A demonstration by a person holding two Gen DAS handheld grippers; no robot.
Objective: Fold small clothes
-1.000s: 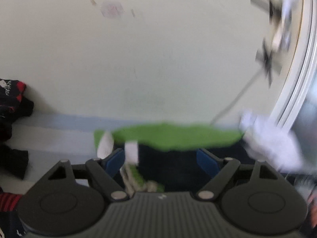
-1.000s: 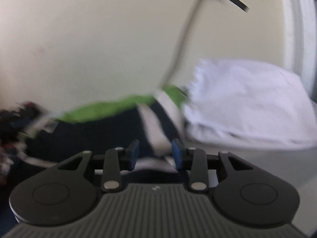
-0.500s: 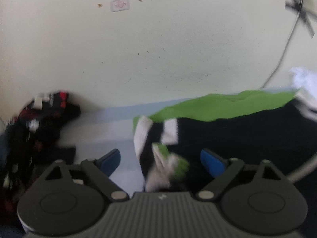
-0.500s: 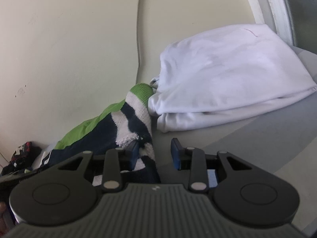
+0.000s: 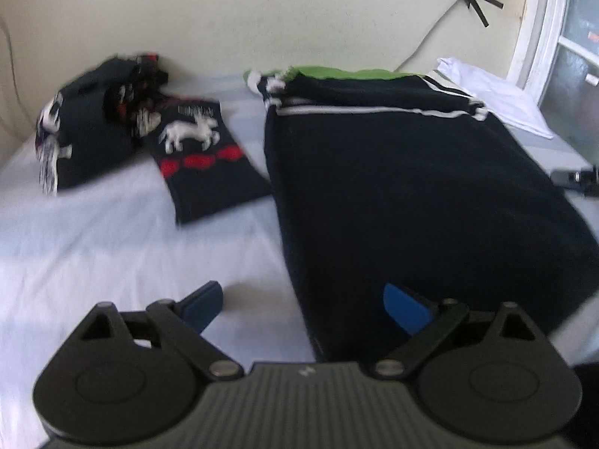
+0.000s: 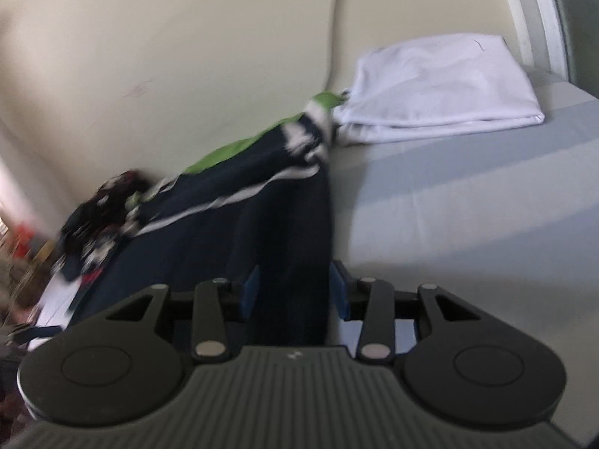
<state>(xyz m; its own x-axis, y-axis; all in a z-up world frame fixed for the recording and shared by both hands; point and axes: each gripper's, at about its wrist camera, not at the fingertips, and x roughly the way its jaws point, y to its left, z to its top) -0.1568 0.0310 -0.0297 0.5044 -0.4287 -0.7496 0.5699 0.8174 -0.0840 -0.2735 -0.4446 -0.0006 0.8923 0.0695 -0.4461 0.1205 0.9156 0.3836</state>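
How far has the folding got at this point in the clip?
Done: the navy sweater lies flat with its sleeves folded across the top. In hand: the right claw has the sweater's edge between its blue pads, though the grip is unclear; the left claw is open. Left: further folds, plus the reindeer garment and the dark crumpled pile.

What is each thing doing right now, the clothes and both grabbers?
navy sweater: spread flat on the bed, sleeves folded across the top
reindeer sweater: folded, lying flat
dark clothes pile: crumpled, unfolded
white cloth: folded, by the wall
left gripper: open, empty, above the sweater's edge
right gripper: partly open, sweater edge between its fingers; grip unclear
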